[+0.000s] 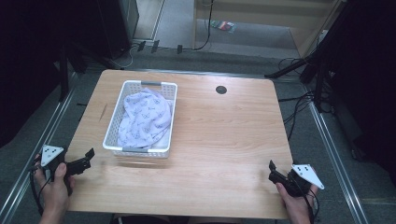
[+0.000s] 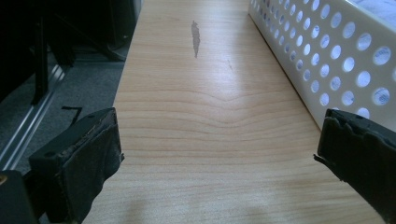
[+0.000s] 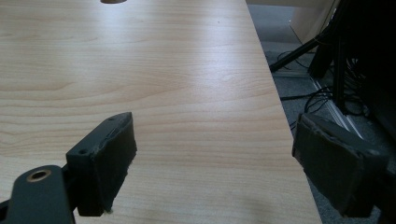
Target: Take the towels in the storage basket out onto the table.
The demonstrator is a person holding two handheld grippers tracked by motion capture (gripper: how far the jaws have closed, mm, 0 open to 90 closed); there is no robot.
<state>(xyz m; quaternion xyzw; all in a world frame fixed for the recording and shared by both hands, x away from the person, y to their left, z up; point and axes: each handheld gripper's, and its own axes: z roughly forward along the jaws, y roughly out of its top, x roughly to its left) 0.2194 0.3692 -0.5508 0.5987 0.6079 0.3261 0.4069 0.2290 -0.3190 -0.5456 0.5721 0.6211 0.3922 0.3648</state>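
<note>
Sitting toward the far left of the wooden tabletop [image 1: 219, 135], a white perforated basket [image 1: 114, 128] holds a crumpled pale cloth [image 1: 144, 116] with a small dark print; the cloth lies wholly inside the basket's walls. The basket's long side runs away from the person, with a strip of bare wood between it and the tabletop's left edge. That strip appears in the left gripper view, where the basket wall [image 2: 327, 60] runs along the right and a dark streak [image 2: 195, 38] marks the wood farther on.

The left tool [image 1: 86, 158] is held low over the near left corner, just beside the basket's near left corner but apart from it. Its jaws stand wide apart with nothing between them but bare wood. The right tool [image 1: 272, 171] sits near the tabletop's near right corner, well apart from the basket, its jaws likewise spread wide and gripping nothing. In the right gripper view one jaw is over the wood and the other hangs past the right edge, above grey floor and cables [image 3: 303, 100].

The whole middle and right of the tabletop is bare, save a small dark round grommet [image 1: 221, 89] near the far edge.
</note>
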